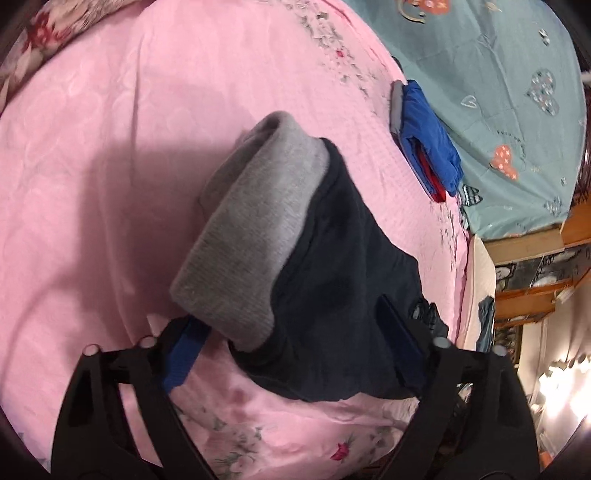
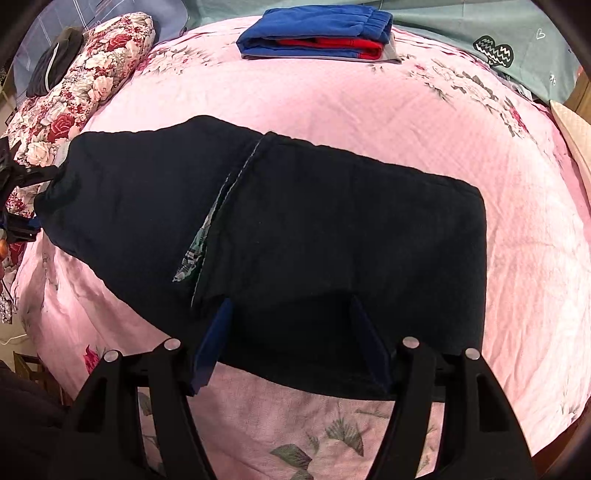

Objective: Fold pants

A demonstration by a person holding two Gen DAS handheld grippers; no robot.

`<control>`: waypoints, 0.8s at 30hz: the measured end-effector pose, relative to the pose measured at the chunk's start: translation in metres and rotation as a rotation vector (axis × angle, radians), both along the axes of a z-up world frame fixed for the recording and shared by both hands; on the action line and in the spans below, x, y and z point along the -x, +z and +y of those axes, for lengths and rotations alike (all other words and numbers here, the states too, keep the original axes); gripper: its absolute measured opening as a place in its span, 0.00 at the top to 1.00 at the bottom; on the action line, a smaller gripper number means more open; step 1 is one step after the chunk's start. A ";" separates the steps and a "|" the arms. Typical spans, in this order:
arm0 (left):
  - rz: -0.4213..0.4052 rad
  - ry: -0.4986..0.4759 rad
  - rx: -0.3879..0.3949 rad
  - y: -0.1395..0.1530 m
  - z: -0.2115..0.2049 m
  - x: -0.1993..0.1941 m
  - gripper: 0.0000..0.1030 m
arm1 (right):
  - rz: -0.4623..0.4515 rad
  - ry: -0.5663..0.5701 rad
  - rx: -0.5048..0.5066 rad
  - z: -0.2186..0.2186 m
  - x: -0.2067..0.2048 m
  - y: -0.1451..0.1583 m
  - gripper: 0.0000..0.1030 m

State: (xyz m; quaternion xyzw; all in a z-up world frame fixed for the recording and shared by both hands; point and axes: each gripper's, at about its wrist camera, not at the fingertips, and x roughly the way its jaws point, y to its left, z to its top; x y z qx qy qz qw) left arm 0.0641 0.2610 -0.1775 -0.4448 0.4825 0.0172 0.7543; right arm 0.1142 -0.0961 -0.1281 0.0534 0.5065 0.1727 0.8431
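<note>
Dark navy pants (image 2: pixel 314 229) lie across the pink bedspread (image 2: pixel 369 107), folded in part, with a plaid lining strip showing along a seam. Their grey ribbed waistband (image 1: pixel 243 236) shows in the left wrist view, with the navy cloth (image 1: pixel 332 280) beside it. My left gripper (image 1: pixel 291 332) is open, its blue pads on either side of the waistband end. My right gripper (image 2: pixel 291 332) is open, its pads on either side of the near edge of the pants. The left gripper also shows at the far left of the right wrist view (image 2: pixel 18 199).
A folded stack of blue and red clothes (image 2: pixel 317 35) lies at the far edge of the bed, also in the left wrist view (image 1: pixel 428 140). A floral pillow (image 2: pixel 74 92) lies at the left. A teal quilt (image 1: pixel 498 92) and wooden furniture (image 1: pixel 535 266) lie beyond.
</note>
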 end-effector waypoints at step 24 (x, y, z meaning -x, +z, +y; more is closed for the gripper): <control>-0.300 -0.221 -0.432 0.107 -0.101 -0.005 0.81 | -0.039 -0.094 -0.301 -0.058 0.010 0.022 0.34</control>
